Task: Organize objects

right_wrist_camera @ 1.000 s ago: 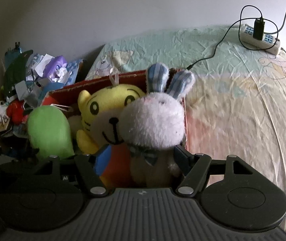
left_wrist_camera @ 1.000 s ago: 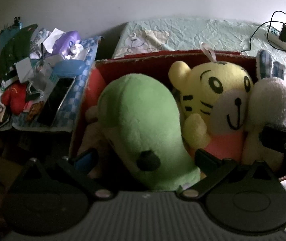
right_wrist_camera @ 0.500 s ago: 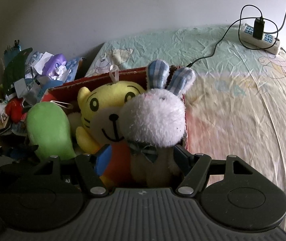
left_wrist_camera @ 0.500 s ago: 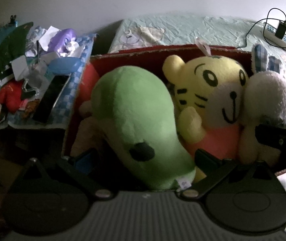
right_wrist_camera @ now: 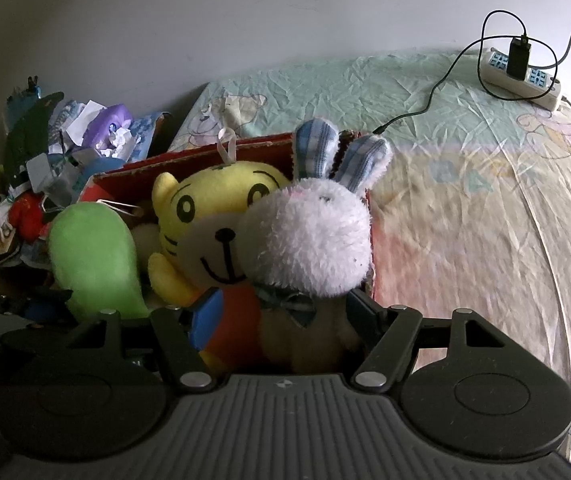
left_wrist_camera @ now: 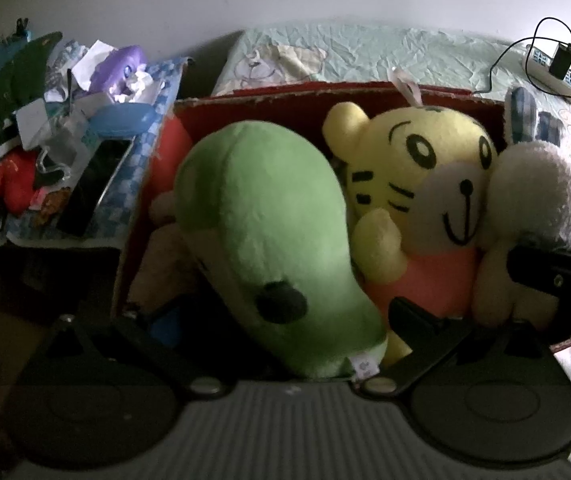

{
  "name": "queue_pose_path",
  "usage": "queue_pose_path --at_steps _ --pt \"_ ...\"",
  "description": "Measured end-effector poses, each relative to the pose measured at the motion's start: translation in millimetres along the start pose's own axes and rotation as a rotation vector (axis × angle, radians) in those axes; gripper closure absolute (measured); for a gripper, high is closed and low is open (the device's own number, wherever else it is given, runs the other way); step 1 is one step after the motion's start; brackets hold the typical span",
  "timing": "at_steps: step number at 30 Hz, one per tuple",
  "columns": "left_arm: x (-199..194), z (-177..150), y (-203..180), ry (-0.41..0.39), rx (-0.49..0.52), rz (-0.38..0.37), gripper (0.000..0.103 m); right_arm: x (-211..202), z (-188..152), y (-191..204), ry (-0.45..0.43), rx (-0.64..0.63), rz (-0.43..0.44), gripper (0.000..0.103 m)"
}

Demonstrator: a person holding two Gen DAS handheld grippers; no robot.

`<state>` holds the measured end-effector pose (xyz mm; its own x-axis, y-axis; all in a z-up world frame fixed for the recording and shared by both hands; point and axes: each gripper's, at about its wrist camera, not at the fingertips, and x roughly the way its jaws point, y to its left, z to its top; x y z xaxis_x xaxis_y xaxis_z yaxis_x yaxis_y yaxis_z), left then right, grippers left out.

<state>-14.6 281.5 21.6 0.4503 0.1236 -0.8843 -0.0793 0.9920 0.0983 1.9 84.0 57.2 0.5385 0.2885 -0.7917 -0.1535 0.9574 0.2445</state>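
A red cardboard box on the bed holds three plush toys. The green plush leans at the left, and my left gripper stands open around its lower end, with small gaps at both fingers. A yellow tiger plush sits in the middle. The white rabbit plush, with blue checked ears, is at the right end. My right gripper is shut on the rabbit's beige body, its blue left pad pressing the tiger's orange side. In the left wrist view the right gripper's finger shows against the rabbit plush.
A cluttered heap of paper, bags and small toys lies left of the box. The bed sheet stretches to the right. A white power strip with a black charger and cable lies at the far right corner by the wall.
Both views have shifted only slightly; the box and toys have drifted a little left in the left wrist view. Finger spacing on both grippers is unchanged.
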Motion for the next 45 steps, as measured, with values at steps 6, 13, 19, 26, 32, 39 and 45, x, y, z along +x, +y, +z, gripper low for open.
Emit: queue_pose_path --at_steps 6,13,19,26,32,39,45 --pt "5.5 -1.0 -0.3 0.016 0.003 -0.004 0.000 1.4 -0.4 0.3 0.002 -0.005 -0.006 0.032" --pt "6.0 -0.9 -0.1 0.012 0.000 -0.007 0.000 2.4 -0.6 0.5 0.002 -0.010 -0.010 0.032" --pt "5.9 -0.1 0.1 0.015 -0.002 -0.009 0.000 2.8 -0.6 1.3 0.003 -0.012 -0.012 0.032" --pt "9.2 -2.4 1.0 0.025 -0.006 -0.011 0.000 3.8 -0.3 1.0 0.004 -0.017 -0.013 0.031" --pt "9.4 -3.1 2.3 0.024 -0.008 -0.014 0.000 5.3 -0.9 2.7 0.007 -0.030 -0.019 0.030" --pt "10.6 -3.1 1.5 0.027 -0.002 -0.010 0.000 5.1 -1.5 2.9 0.006 -0.027 -0.016 0.030" --pt "6.3 -2.7 -0.4 0.026 0.018 -0.001 0.000 1.5 -2.1 0.7 0.008 -0.027 0.006 0.030"
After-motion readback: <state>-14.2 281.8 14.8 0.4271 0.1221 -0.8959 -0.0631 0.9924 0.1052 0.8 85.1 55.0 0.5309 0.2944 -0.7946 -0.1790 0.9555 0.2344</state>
